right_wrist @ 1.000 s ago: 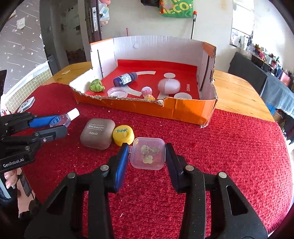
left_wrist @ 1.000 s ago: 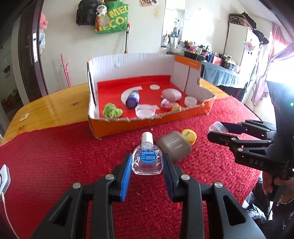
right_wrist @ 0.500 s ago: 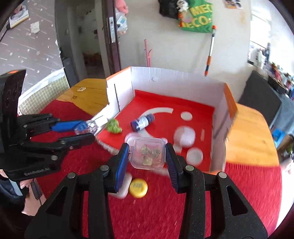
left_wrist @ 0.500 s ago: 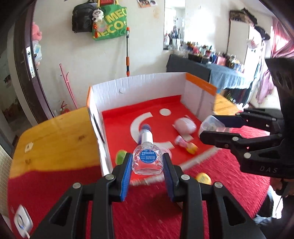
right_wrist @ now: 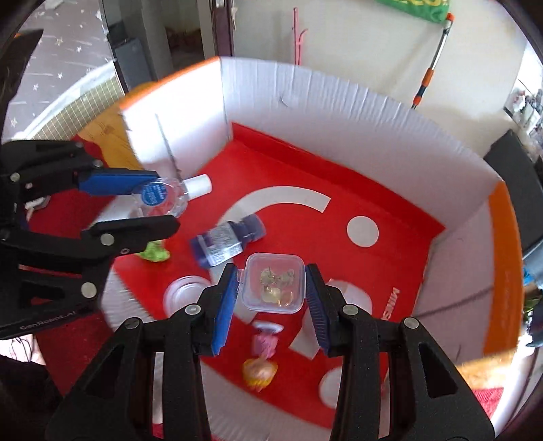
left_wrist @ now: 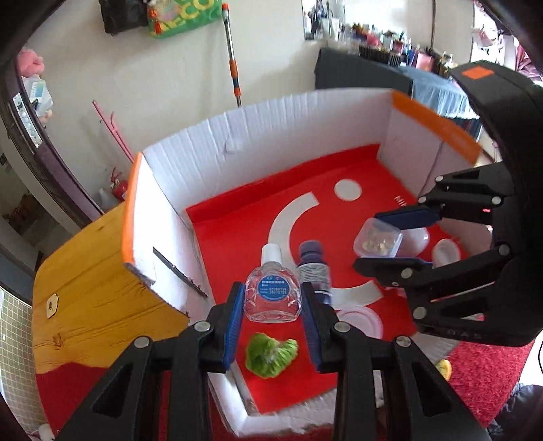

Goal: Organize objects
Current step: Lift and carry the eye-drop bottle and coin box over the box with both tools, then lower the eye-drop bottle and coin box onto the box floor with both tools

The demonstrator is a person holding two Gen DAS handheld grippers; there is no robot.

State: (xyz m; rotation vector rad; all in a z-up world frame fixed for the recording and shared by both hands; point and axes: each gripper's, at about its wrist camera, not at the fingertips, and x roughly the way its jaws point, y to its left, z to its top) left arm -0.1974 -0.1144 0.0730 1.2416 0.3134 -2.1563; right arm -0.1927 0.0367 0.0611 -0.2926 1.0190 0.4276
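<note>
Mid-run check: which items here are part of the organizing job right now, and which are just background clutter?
In play:
- left gripper holding eye-drop bottle
- right gripper holding clear case
- cardboard box

Lying about:
- purple bottle
- green scrunchie
- mop handle
- green bag

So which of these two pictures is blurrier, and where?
Right wrist view: motion smear along the cardboard box's near white edge and the pink and yellow trinkets. Left wrist view: sharper, the clear eye-drop bottle crisp; both bend straight edges.
</note>
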